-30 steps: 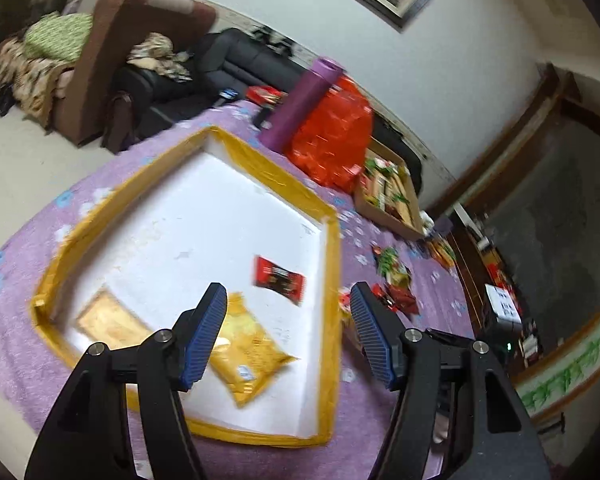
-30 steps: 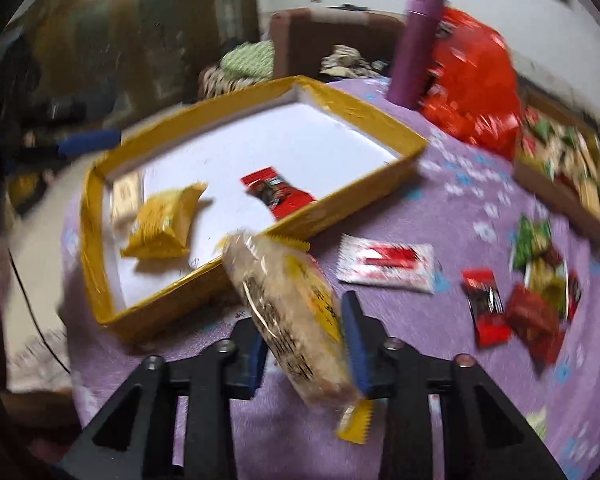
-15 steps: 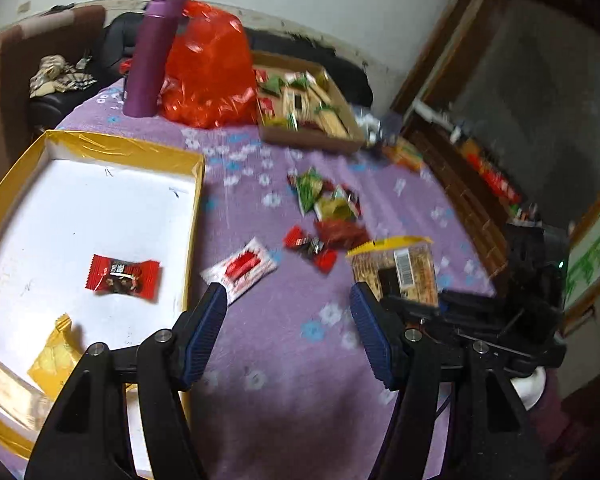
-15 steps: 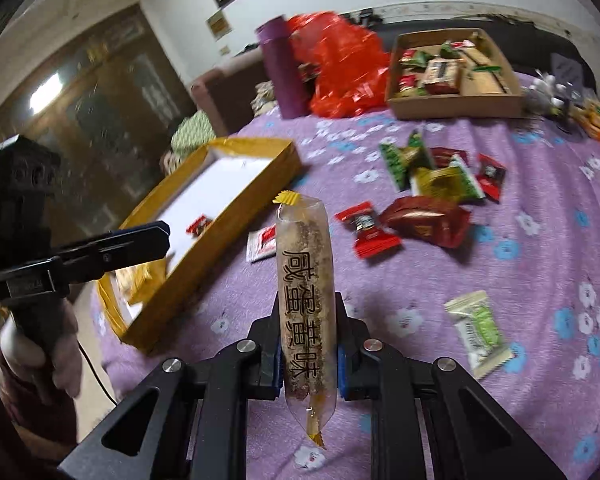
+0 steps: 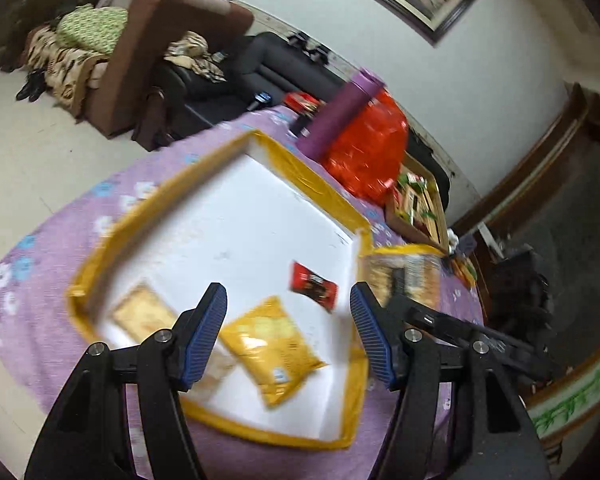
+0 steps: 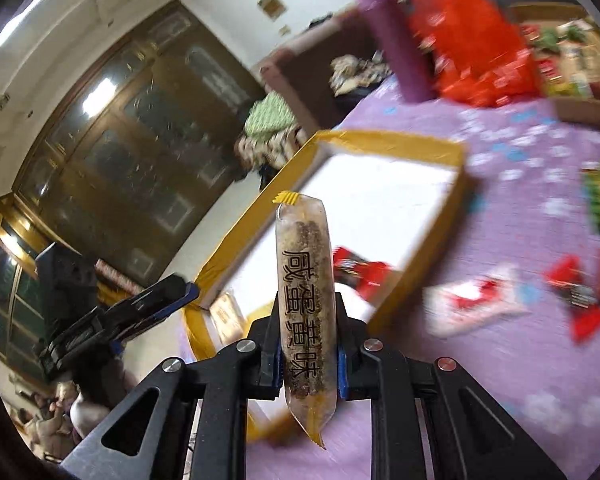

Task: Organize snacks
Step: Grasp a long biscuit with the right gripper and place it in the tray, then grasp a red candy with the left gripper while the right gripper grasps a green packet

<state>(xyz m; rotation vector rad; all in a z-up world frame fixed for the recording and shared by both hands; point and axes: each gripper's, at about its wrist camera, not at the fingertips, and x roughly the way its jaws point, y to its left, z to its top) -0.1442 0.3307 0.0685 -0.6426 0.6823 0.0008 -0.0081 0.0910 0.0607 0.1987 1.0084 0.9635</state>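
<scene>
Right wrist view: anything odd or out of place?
Loose packets lie scattered on the purple cloth outside the yellow tray. The right hand-held gripper clamps the clear snack bar, upright, at its lower half.

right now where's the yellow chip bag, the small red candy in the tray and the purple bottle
yellow chip bag (image 5: 272,350), left wrist view, middle of the bag
small red candy (image 5: 314,286), left wrist view, dark centre of the wrapper
purple bottle (image 5: 342,116), left wrist view, mid body
</scene>
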